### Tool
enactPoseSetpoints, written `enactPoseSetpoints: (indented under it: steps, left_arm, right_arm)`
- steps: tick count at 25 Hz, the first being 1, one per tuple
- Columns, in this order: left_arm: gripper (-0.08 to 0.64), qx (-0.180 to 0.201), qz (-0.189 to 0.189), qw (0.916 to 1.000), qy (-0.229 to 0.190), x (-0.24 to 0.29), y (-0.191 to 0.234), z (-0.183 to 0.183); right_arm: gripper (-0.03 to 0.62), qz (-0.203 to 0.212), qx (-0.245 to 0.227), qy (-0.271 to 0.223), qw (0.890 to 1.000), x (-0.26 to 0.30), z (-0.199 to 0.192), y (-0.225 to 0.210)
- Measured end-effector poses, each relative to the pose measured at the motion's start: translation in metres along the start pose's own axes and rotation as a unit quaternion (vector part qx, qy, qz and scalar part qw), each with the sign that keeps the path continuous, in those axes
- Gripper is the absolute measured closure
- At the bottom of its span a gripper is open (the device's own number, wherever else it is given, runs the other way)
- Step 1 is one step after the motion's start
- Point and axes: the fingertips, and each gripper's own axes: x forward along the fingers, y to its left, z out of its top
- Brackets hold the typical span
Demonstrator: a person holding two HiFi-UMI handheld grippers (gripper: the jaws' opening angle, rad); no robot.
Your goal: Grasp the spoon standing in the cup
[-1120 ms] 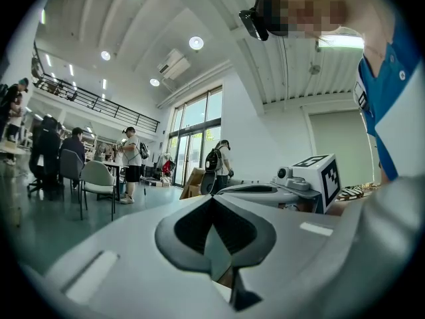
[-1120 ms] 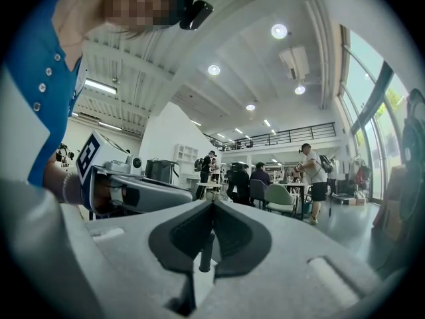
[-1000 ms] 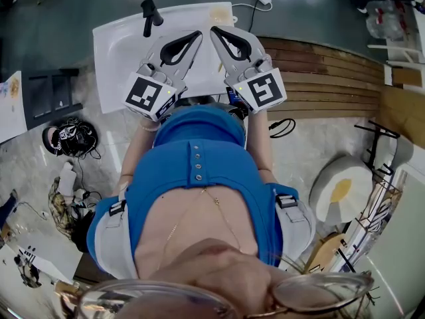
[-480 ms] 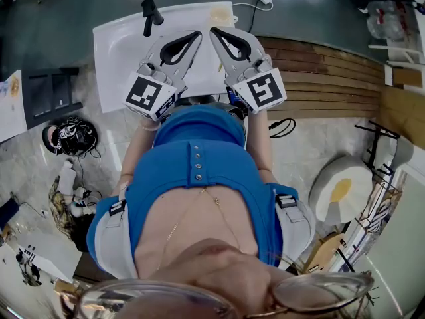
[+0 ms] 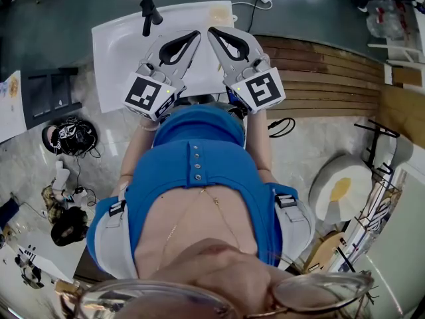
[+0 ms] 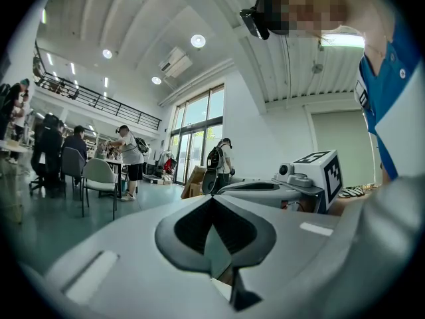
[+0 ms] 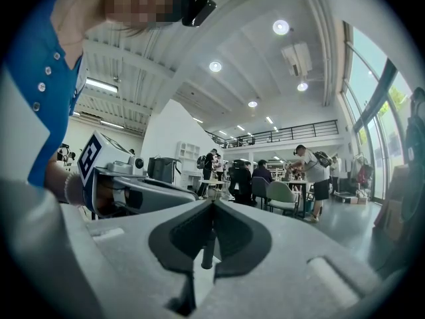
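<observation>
Hovering side by side over the white table (image 5: 113, 52), left gripper (image 5: 197, 35) and right gripper (image 5: 212, 31) are clenched, empty. A dark upright handle (image 5: 149, 15), likely the spoon, stands apart at the table's far-left corner; no cup discernible. Wooden boards (image 5: 319, 72) lie rightward.

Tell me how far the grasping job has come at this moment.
Done: nothing yet. In hand: the left gripper and the right gripper hover over the white table, jaws together, both empty. The dark upright object, probably the cup with the spoon, stands untouched near the table's far edge. Left: open one gripper, reach it, close on the spoon.
</observation>
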Motion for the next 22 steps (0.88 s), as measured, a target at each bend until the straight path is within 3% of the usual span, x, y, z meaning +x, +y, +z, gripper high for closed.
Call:
enactPoseSetpoints:
  steps: [22]
  left_arm:
    - [0.558, -0.006, 0.003, 0.9999, 0.008, 0.0020, -0.0001, 0.0006]
  right_arm:
    - [0.589, 0.005, 0.003, 0.005, 1.000, -0.0004, -0.0011, 0.0006]
